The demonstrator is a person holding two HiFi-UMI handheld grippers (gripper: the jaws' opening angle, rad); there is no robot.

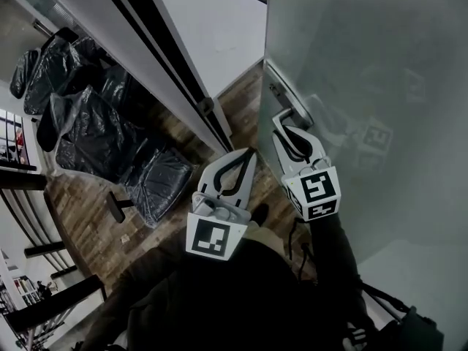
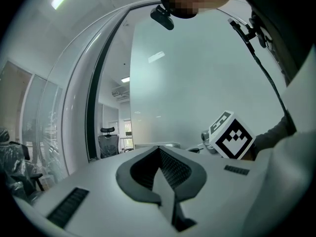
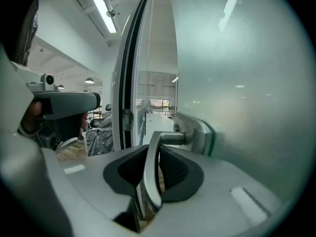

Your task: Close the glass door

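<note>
head view | right gripper [image 1: 287, 128] clamps door handle [image 1: 297, 111] | wrapped chairs [image 1: 95, 123] left

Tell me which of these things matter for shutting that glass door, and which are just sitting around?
Part of the job:
- glass door, frosted
- door handle
- right gripper, clamped on the handle
- door frame that the door shuts against

Just lying about:
- chairs wrapped in black plastic
- left gripper, shut on nothing, held clear of the door

Chairs [image 1: 110, 134] left of frame [image 1: 172, 64] (glass door [image 1: 365, 72] right).
</note>
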